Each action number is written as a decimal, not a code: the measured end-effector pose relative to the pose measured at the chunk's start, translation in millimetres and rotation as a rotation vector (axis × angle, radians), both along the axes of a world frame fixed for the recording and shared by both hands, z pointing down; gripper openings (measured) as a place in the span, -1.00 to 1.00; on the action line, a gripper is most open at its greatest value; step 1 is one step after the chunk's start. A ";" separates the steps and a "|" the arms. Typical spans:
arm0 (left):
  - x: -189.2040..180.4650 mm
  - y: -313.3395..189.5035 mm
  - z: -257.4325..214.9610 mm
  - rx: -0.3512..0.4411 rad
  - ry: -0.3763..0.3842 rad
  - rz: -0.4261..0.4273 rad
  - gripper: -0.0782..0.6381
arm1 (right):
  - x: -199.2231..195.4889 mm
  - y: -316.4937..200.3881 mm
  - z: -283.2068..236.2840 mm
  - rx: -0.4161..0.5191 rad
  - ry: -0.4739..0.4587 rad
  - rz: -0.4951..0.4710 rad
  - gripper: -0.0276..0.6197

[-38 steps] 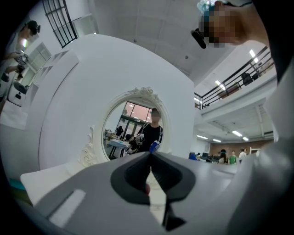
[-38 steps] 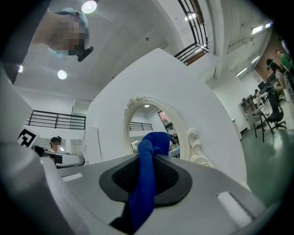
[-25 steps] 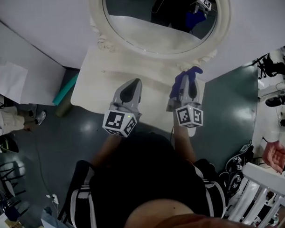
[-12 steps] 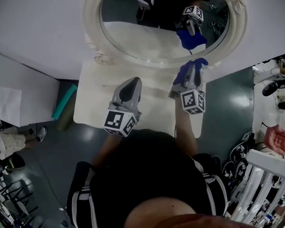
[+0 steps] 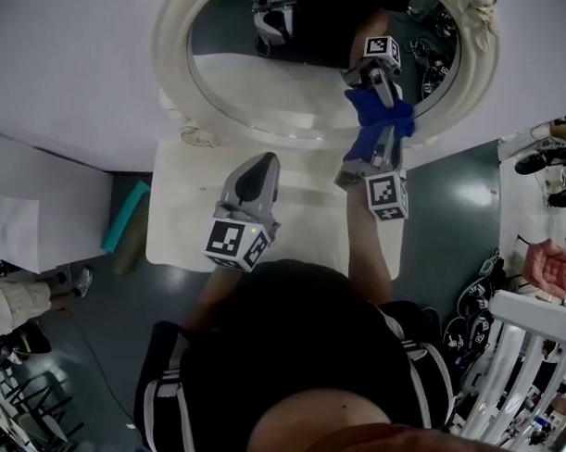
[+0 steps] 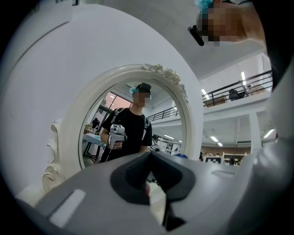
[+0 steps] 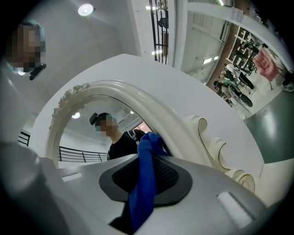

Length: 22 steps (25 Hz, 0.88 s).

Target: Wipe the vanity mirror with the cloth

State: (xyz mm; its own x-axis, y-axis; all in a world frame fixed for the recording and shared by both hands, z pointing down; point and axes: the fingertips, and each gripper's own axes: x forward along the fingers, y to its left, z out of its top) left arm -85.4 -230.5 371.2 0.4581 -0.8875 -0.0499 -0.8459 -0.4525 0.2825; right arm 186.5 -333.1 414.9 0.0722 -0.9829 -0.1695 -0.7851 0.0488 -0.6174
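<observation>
The oval vanity mirror (image 5: 296,81), in a scrolled cream frame, is standing at the white table's (image 5: 181,215) far edge. The right tool (image 5: 377,141) is clamping a soft blue cloth (image 5: 393,122), which is touching the glass low on its right. The left tool (image 5: 262,170), jaws together and empty, is hovering over the table.

White table (image 5: 185,210) bears vanity mirror (image 5: 296,81), seemingly upright.

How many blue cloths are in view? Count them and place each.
1. The blue cloth is clamped in the right tongs, at the vanity mirror's lower right; the blue in the glass is its reflection. No other shows.
</observation>
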 end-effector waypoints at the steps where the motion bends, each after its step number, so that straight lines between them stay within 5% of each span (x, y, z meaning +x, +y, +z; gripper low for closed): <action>1: -0.5 -2.5 1.8 -0.003 0.001 0.000 -0.75 | 0.5 -2.5 -0.7 0.009 -0.003 0.003 -0.71; 10: -5.3 -4.7 8.8 -0.027 0.005 -0.023 -0.75 | 3.7 -6.8 -20.4 0.070 -0.007 0.016 -0.71; 22: -10.7 5.2 12.0 -0.013 0.016 -0.026 -0.75 | 0.0 -8.6 -104.0 0.208 0.144 0.021 -0.70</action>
